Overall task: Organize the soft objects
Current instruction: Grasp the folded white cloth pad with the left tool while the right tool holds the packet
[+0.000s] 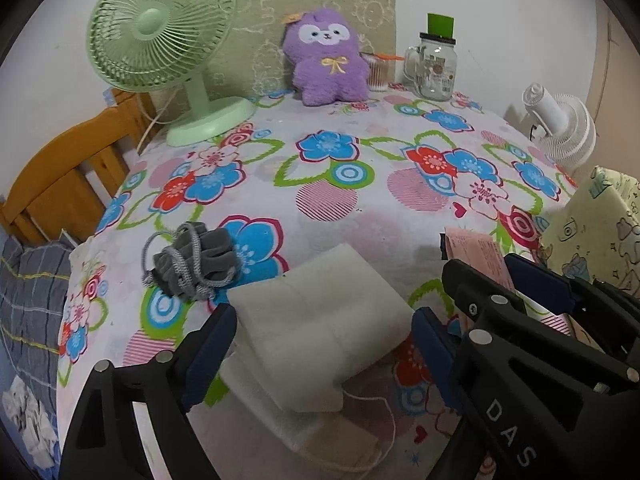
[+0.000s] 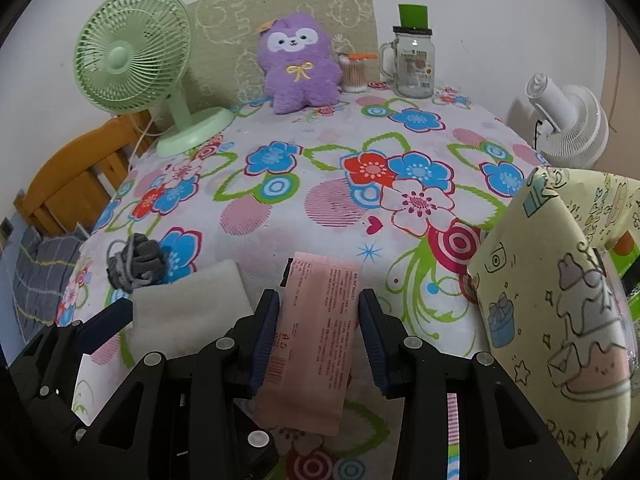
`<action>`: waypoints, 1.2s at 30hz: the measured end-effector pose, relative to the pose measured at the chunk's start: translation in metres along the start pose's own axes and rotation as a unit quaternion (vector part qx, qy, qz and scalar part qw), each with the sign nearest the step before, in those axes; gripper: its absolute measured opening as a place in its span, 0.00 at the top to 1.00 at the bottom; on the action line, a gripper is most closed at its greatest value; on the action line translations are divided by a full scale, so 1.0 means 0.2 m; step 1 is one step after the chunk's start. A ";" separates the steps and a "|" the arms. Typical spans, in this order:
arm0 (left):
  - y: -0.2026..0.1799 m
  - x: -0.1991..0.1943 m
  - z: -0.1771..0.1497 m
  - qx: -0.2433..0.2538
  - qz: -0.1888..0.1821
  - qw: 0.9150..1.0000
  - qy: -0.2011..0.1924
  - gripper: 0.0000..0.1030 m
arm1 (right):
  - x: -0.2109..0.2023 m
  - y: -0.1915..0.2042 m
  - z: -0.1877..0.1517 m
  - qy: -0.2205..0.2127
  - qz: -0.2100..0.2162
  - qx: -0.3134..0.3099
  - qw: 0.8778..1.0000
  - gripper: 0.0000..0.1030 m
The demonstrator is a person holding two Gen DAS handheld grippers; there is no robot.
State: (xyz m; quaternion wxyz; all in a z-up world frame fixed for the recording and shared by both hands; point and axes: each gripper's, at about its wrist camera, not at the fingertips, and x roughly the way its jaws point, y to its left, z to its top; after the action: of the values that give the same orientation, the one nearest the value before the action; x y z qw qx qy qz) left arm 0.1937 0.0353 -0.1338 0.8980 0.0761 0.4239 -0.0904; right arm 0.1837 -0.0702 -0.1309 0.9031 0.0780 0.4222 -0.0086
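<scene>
My left gripper is open around a white foam block, which lies between its blue pads on more white padding on the flowered tablecloth. My right gripper is shut on a pink printed packet, held above the cloth just right of the block; the packet also shows in the left wrist view. A grey pouf with a cord lies left of the block. A purple plush toy sits upright at the back.
A green fan stands back left. A glass jar mug and a cotton swab tub are back right. A white fan and a yellow cartoon-print bag crowd the right. A wooden frame borders the left.
</scene>
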 end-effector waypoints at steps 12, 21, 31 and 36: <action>0.00 0.09 -0.02 -0.009 -0.021 1.000 0.016 0.16 | 0.10 -0.01 -0.01 0.025 -0.005 -0.004 1.000 0.57; 0.00 0.06 -0.02 -0.005 -0.030 1.000 0.009 0.34 | 0.10 -0.01 -0.01 0.023 -0.007 -0.005 1.000 0.57; -0.01 0.00 -0.04 -0.007 -0.027 1.000 -0.001 0.44 | 0.05 -0.01 -0.02 0.015 -0.007 -0.009 1.000 0.57; -0.02 -0.05 -0.03 -0.010 -0.022 1.000 -0.012 0.44 | 0.00 -0.01 -0.02 0.004 -0.006 -0.012 1.000 0.57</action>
State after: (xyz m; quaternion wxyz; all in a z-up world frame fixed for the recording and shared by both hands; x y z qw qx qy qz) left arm 0.1811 0.0338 -0.1301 0.9016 0.0570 0.4152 -0.1071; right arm 0.1809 -0.0711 -0.1326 0.9021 0.0648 0.4266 -0.0089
